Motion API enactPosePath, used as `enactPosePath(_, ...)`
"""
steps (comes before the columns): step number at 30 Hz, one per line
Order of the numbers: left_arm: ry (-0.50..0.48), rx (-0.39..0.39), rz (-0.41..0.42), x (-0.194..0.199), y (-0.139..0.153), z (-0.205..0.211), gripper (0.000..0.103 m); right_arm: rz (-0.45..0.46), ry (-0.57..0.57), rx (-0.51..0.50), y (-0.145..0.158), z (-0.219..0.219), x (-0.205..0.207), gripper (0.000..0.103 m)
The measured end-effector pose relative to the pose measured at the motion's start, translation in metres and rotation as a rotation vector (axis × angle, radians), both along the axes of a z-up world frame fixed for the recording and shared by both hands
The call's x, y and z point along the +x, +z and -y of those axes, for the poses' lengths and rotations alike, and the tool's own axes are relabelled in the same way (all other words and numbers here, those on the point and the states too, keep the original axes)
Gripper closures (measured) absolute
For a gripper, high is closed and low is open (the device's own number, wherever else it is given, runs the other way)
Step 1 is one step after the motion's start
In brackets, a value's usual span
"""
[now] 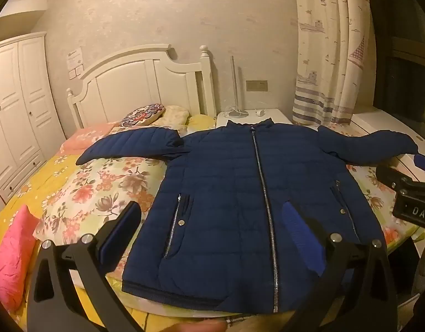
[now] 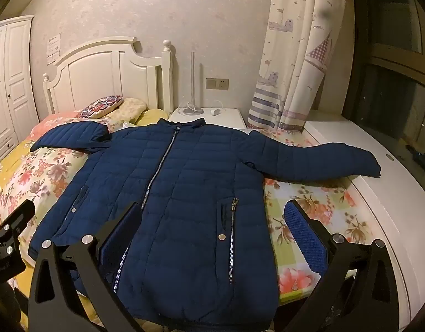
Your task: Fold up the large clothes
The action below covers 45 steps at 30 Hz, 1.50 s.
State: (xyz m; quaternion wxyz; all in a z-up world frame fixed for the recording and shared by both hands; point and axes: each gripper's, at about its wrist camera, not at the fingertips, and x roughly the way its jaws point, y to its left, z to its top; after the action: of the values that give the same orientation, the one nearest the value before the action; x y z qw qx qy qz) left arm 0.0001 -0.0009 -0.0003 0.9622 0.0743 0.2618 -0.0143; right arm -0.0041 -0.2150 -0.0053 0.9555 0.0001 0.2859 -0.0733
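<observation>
A dark blue jacket (image 1: pixel 240 193) lies face up and zipped on the flowered bed (image 1: pixel 82 188), both sleeves spread out to the sides, collar toward the headboard (image 1: pixel 134 83). The left gripper (image 1: pixel 212 229) hovers over its hem with fingers wide apart, holding nothing. The right gripper (image 2: pixel 215 224) hovers likewise, fingers wide and empty, over the jacket's lower right side.
</observation>
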Motion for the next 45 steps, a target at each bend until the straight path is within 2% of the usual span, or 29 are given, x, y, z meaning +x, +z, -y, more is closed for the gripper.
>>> enactPosePath(45,0.003,-0.021,-0.04,0.003,-0.008,0.0,0.002,-0.031,0.007,0.017,-0.011,0.002,0.008,0.004)
